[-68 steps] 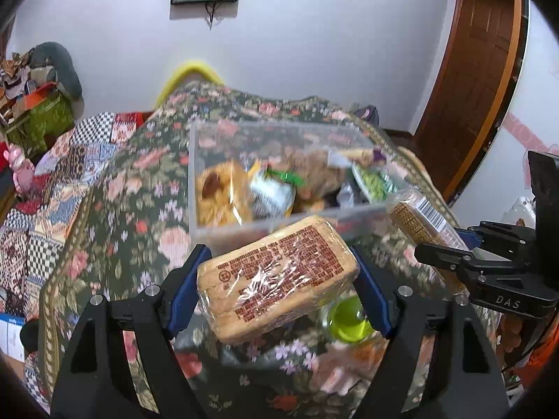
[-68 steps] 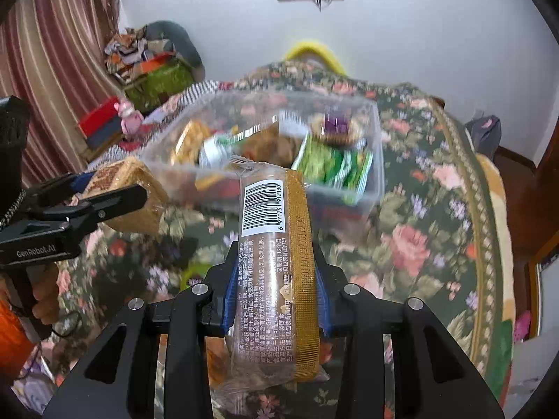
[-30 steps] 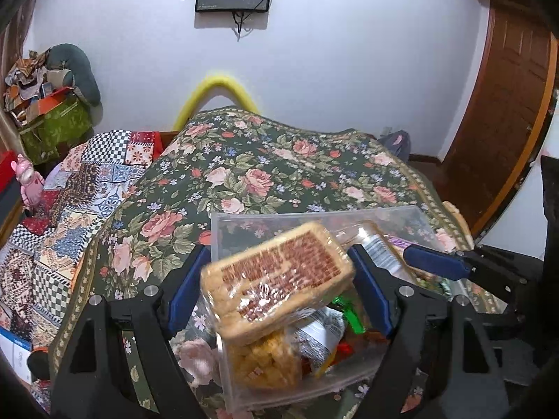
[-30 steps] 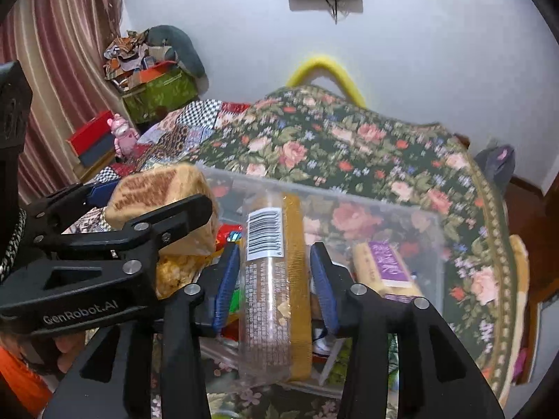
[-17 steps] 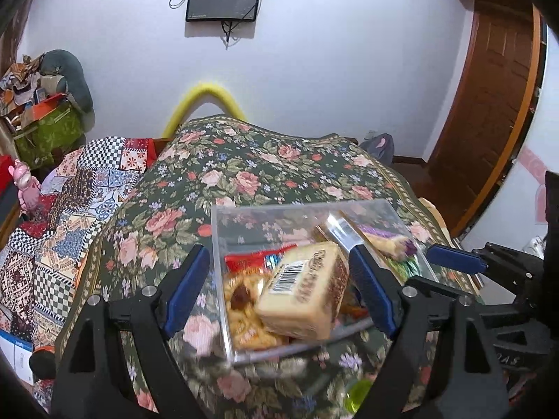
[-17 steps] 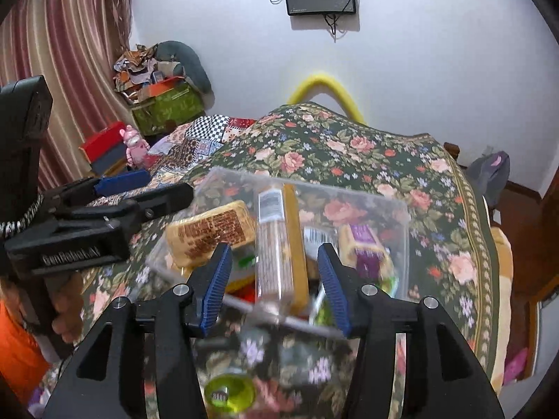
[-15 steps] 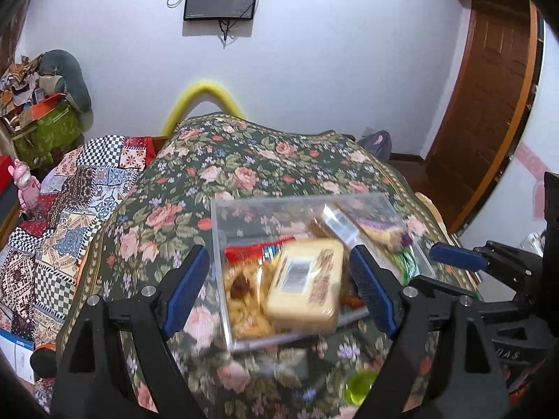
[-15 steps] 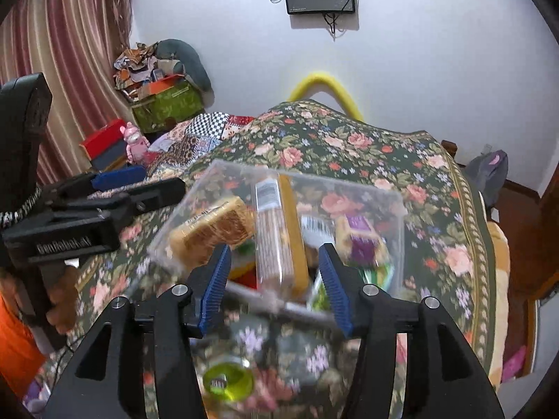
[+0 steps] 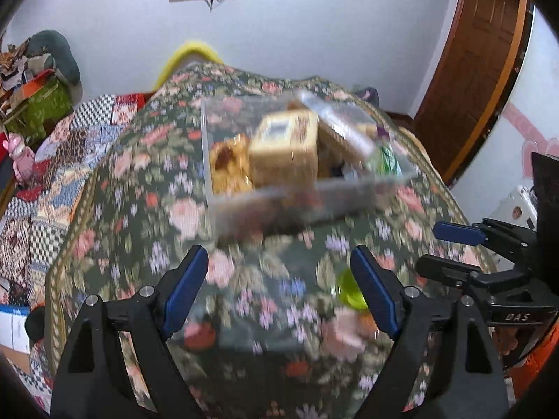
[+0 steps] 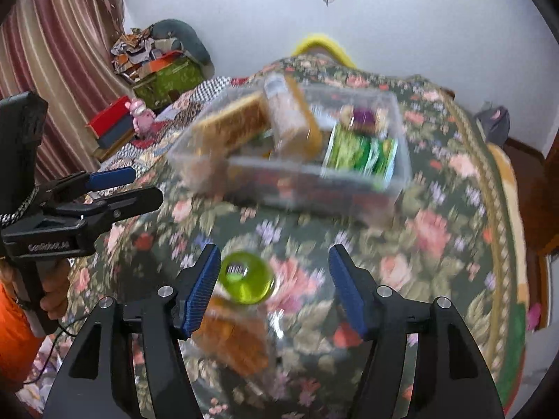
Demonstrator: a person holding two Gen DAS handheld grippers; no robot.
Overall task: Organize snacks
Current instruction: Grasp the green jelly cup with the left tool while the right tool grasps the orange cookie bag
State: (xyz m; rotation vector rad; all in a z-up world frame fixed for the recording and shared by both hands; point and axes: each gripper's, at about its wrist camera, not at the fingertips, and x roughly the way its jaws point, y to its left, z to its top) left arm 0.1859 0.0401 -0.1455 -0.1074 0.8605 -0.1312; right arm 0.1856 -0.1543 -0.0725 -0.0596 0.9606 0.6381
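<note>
A clear plastic bin [image 9: 297,206] [image 10: 398,164] full of snack packs sits on the floral table. A tan cracker pack [image 9: 284,146] [image 10: 230,127] and a long gold pack [image 10: 291,118] [image 9: 344,131] lie on top inside it. My left gripper [image 9: 279,286] is open and empty, held back from the bin's near side; it shows at the left of the right wrist view [image 10: 122,188]. My right gripper [image 10: 274,286] is open and empty above a green round jelly cup [image 10: 246,277] [image 9: 349,291], next to an orange pack [image 10: 234,335]. Both views are blurred.
The floral tablecloth [image 10: 436,230] covers a round table whose edge drops off at the right. A patchwork bed [image 9: 42,174] lies to the left. A wooden door [image 9: 478,56] stands at the far right. A green box [image 10: 164,78] sits by the curtain.
Both grippers opened over the bin and dropped their packs into it. Both have since pulled back toward the near side of the table, with the bin now farther away.
</note>
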